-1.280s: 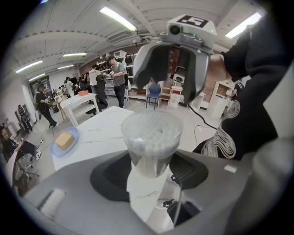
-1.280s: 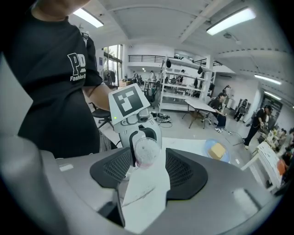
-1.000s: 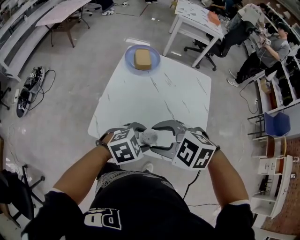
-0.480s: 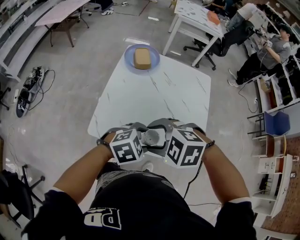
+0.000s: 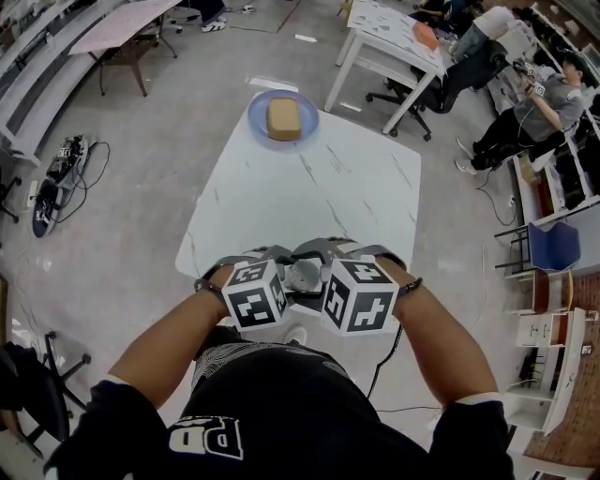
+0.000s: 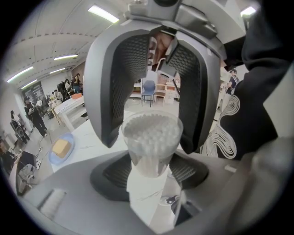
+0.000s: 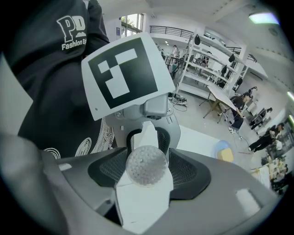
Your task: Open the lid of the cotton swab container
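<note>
Grey concrete floor; white marbled table; second white table beyond; shelving right; ceiling strip lights.

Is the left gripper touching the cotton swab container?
Touching. In the left gripper view, the left gripper clamps the cotton swab container from both sides.

The desk is white with thin grey marble veins, the plate is light blue, the block is tan, and the floor is mottled grey. The container is clear and shows a dotted pattern of white swab heads, while the left claw and the right claw are both mid-grey with black, mesh-patterned pads. Each cube is white with bold black square markers, and the shirt is black with white lettering and white concentric swirls.
</note>
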### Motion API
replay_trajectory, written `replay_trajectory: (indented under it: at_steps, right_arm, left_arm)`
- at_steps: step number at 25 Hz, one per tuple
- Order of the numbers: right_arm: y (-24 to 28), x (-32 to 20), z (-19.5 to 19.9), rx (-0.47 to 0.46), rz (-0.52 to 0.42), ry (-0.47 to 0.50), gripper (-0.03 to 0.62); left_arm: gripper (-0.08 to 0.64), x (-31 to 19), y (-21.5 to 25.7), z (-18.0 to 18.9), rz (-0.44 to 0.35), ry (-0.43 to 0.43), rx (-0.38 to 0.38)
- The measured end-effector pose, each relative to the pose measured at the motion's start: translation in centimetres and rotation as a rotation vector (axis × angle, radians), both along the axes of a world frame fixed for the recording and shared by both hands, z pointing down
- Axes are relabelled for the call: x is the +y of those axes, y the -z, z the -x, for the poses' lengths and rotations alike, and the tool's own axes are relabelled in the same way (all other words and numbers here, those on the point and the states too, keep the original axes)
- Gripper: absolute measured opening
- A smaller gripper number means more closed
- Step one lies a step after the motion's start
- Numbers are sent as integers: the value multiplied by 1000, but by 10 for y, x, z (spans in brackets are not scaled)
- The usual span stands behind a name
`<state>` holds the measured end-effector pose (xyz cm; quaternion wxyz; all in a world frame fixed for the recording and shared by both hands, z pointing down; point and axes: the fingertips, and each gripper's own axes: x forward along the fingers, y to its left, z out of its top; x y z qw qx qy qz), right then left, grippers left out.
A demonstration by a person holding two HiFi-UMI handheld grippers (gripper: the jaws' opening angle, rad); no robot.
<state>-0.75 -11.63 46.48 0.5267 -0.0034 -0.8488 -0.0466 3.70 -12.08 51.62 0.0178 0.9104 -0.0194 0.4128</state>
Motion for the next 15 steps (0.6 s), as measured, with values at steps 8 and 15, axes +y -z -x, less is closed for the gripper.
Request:
replay_trajectory:
  at_steps: [8,15]
  right_arm:
    - [0,-8,1,-10,-19,4,265]
    - [7,-11,0,-51,-26,0,267]
  left_arm:
    - [307,-8,0,1,-13,7,11]
    - [305,-10,7,-1,-19,12,46]
